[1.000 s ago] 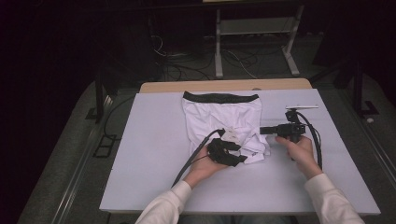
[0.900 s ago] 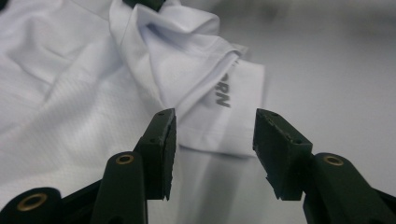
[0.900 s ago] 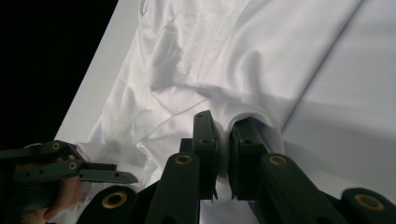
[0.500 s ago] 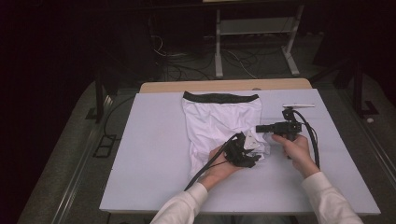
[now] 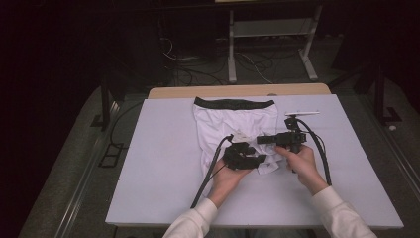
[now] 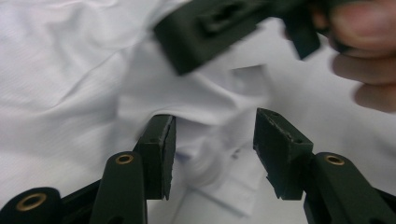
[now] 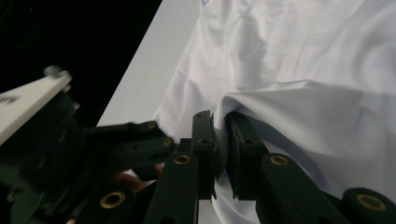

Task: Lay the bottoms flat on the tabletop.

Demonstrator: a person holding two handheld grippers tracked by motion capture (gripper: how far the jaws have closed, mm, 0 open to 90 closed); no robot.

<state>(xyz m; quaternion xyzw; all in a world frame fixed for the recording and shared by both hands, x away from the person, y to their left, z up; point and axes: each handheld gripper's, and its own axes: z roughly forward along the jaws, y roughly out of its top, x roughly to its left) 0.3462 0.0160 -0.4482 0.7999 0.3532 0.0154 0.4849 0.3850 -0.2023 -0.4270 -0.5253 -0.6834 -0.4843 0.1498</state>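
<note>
Currently the white garment (image 5: 233,124) lies flat on the pale surface (image 5: 148,163), its dark waistband (image 5: 234,103) at the 12 o'clock edge and its hem bunched at 6 o'clock. Right gripper (image 7: 219,140) — fingers nearly together, pinching a raised fold of the cloth near the hem. Left gripper (image 6: 212,154) — fingers moderately apart, hovering over the crumpled hem with nothing pressed between them, at 9 o'clock of the right gripper.

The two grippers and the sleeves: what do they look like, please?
Both the left gripper and the right gripper are black, with flat rectangular jaws on linked arms fixed by brass-coloured rivets. A black cable trails from each. A white bar sits above the right one. The sleeves are cream-white.
</note>
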